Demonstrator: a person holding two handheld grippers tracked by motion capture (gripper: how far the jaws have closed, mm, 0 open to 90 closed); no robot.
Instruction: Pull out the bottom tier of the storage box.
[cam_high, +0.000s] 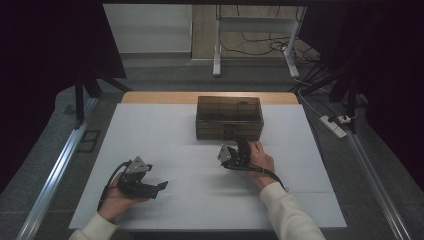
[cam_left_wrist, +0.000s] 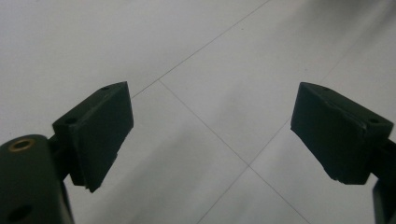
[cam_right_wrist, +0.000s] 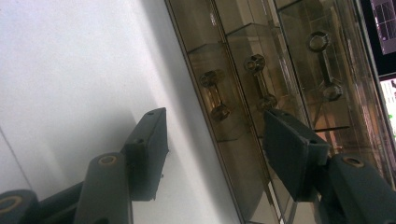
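- The right gripper (cam_high: 235, 150) sits just below centre of the high view, right at the front face of the smoky see-through drawer box (cam_high: 229, 118), which stands above centre on the white table (cam_high: 165, 135).
- In the right gripper view its jaws stand partly spread around the lower drawer fronts; no pad visibly presses on anything, though the right-hand jaw covers part of the box.
- Three small dumbbell-shaped handles show there, one being the middle handle (cam_right_wrist: 260, 82); whether a jaw touches any of them is hard to tell.
- The box's contents are murky behind the tinted walls; its far end is cut off at the frame's top right.
- The left gripper (cam_high: 142, 180) rests at lower left of the high view, well apart from the box, its jaws spread wide over bare table with nothing between them.
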